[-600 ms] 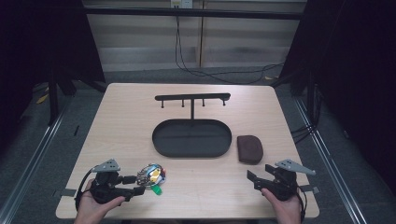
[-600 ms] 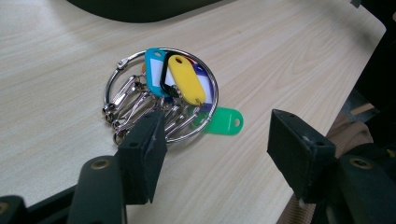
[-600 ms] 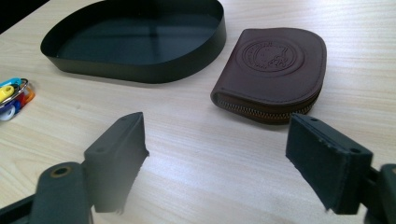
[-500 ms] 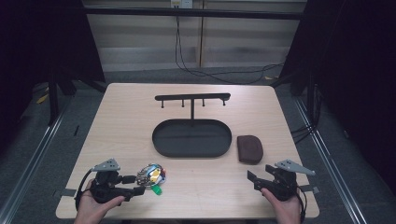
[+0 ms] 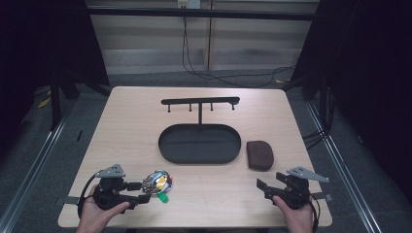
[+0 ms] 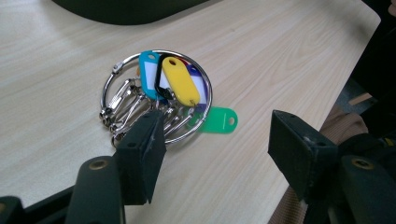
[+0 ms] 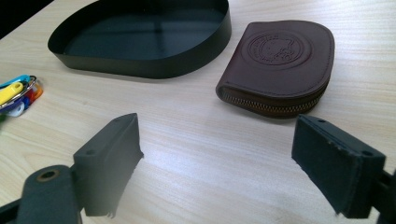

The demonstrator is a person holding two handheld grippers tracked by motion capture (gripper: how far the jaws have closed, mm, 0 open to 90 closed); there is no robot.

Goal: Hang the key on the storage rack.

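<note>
At the near left corner of the table: the left tool point(image 5: 145, 190) is hovering just beside a key ring point(image 5: 156, 180), its jaws standing wide with nothing between them.
Key ring: it is lying flat on the table point(image 5: 126, 121), a metal loop carrying clips and coloured tags; in the left gripper view the key ring point(image 6: 156, 100) is sitting just ahead of the jaws, one jaw tip overlapping its near edge, though whether it is touching I cannot tell.
Green tag: a green tag point(image 6: 219, 120) is sticking out past the loop toward the table's near edge.
Right tool: the right tool point(image 5: 267, 187) is waiting near the right corner, jaws wide and holding nothing.
Pouch: a brown zip pouch point(image 7: 280, 65) is resting just beside the black tray point(image 5: 167, 145), ahead of the right tool and apart from it.
Rack: a black rack point(image 5: 200, 102) with small hooks is standing behind the tray.
Step in hand: by my reading, the left tool is lining up to pick up the key ring.
Next move: it is calling for a short push forward and down so the loop's rim sits between the jaws, then closing; the flat ring may be slipping on the smooth wood.
</note>
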